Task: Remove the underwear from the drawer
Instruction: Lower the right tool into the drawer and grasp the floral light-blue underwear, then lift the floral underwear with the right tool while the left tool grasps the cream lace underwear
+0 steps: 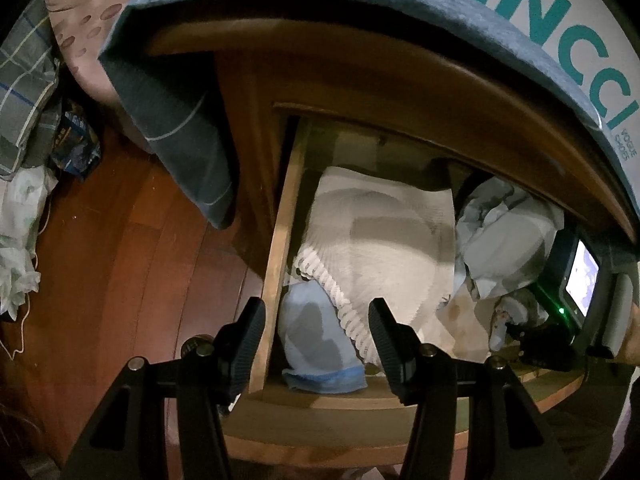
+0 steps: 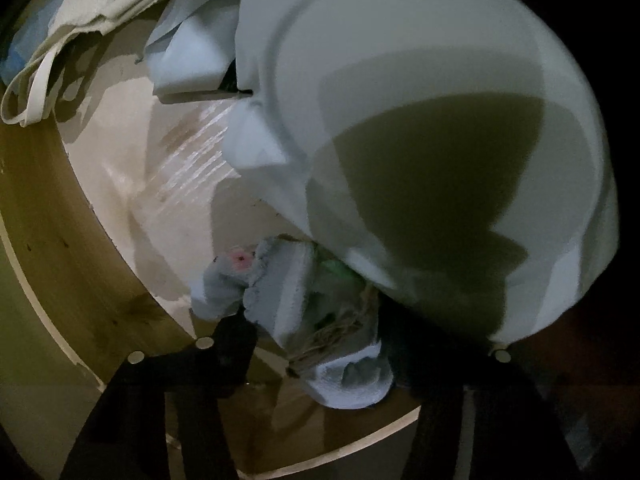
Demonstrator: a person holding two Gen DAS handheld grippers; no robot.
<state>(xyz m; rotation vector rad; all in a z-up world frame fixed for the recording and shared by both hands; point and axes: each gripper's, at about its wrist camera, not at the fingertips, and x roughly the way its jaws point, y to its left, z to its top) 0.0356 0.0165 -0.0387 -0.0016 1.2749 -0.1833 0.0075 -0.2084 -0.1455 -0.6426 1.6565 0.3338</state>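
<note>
Right gripper [image 2: 316,344] sits deep in the drawer [image 1: 276,256], jaws clamped on a small grey-blue underwear bundle [image 2: 320,320] directly ahead of its fingertips. Left gripper [image 1: 318,344] hangs apart and empty over the drawer's left wall, farther away.

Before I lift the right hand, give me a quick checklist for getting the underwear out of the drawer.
1. Drawer pulled open: ok.
2. Right claw around the small pale blue bundle: ok; firm grip: cannot tell.
3. Bundle is underwear: cannot tell.
4. Large pale garment draped against the right claw, may drag: not ok.
5. Left claw empty, jaws straddling the drawer's side wall: ok.
</note>
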